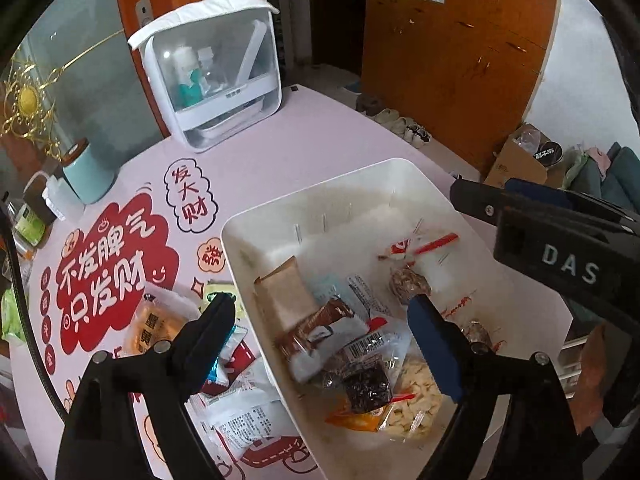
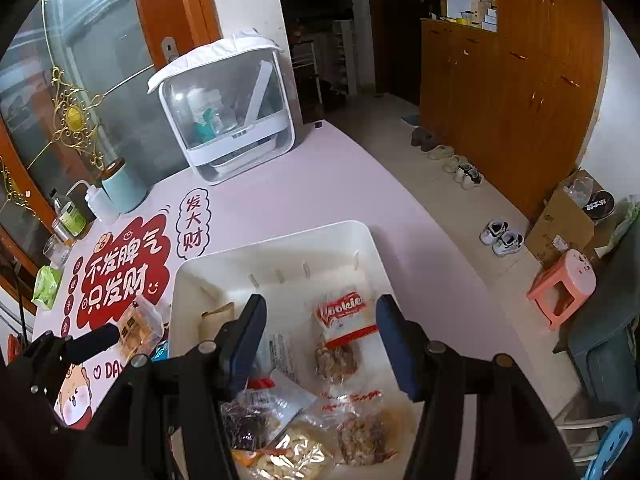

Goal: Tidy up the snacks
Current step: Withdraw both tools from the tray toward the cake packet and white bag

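Left gripper hangs over the near-left side of the white bin, jaws spread wide, nothing pinched; its left finger sits outside the bin's left wall, above loose packets, its right finger is over the bin's contents. Right gripper hovers over the same bin, jaws apart, empty; a cookie bag lies on the bin floor between its fingers, not touched. My right gripper's black finger also shows at the right edge of the left wrist view, above the bin's far-right rim.

Inside the bin: brown flat packet against the left wall, chocolate wafer bar just beside it, barcode pouch with dark pieces, clear bag of pale chips at the near end, more cookie bags on the right.

Still outside, left of the bin on the pink table mat: yellow egg-yolk snack pack, white wrapped packets, a blue-foil piece partly hidden by my left finger.

Far end of the table: white clear-front storage case, mint cup, jars at the left edge.
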The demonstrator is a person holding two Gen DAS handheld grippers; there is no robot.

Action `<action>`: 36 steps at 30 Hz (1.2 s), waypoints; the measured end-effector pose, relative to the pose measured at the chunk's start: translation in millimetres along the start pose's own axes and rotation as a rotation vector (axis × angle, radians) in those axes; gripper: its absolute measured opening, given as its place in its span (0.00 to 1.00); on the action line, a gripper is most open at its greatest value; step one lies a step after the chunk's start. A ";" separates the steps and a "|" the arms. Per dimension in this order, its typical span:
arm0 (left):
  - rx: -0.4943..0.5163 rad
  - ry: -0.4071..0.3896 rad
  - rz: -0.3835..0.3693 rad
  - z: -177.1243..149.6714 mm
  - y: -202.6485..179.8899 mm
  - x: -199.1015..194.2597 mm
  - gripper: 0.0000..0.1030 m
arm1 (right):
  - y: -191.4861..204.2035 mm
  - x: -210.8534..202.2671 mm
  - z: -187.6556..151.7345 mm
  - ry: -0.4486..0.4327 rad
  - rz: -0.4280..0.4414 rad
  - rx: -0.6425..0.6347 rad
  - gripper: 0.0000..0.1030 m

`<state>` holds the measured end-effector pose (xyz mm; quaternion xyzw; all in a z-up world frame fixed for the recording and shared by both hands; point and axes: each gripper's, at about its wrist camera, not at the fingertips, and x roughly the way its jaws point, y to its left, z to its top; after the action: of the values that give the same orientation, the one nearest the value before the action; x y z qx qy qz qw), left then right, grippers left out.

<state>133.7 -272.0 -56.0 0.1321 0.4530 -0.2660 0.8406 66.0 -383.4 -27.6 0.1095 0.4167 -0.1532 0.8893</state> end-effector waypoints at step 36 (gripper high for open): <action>-0.059 0.026 0.152 -36.8 142.4 -107.0 0.85 | 89.1 -39.8 -63.3 0.078 0.209 -0.055 0.56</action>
<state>141.1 -102.7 9.9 0.1446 0.4600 -0.1862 0.8561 29.5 -273.0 -30.6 0.1339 0.4413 -0.0436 0.8863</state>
